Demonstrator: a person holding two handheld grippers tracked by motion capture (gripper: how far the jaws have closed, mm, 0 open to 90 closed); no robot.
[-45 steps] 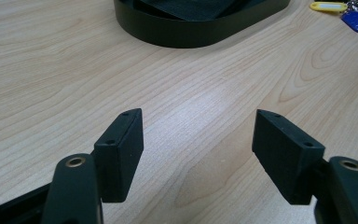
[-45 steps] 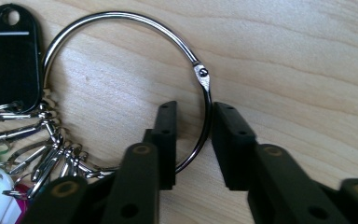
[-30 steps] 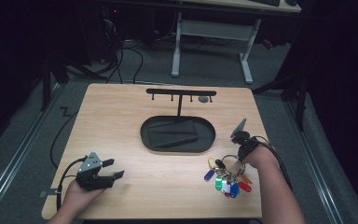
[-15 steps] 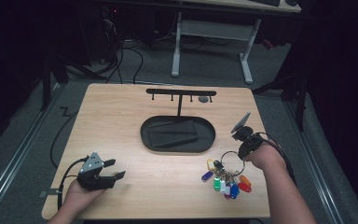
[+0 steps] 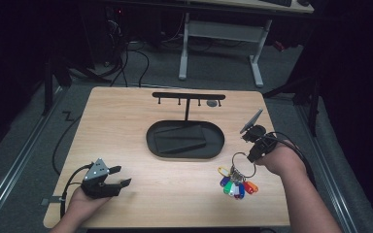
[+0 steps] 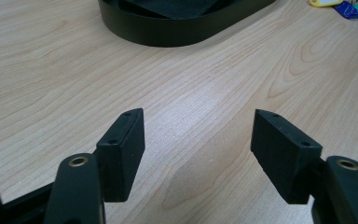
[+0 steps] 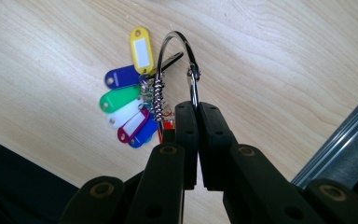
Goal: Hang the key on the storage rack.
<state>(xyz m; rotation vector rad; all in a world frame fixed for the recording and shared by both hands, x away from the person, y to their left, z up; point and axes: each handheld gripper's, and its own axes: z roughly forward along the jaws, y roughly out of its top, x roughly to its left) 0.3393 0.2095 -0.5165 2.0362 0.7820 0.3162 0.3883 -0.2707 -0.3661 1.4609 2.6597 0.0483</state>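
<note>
While the black tray [image 5: 184,141] holds a dark slab, right jaws pinch the key ring [image 7: 179,56], left jaws gape

Tabletop [image 5: 126,121] evenly lit from above; surroundings dark; high view soft.

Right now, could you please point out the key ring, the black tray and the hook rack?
key ring [image 7: 192,86]: right gripper view, metal loop.
black tray [image 5: 185,154]: high view, near rim.
hook rack [image 5: 188,96]: high view, top bar.
</note>
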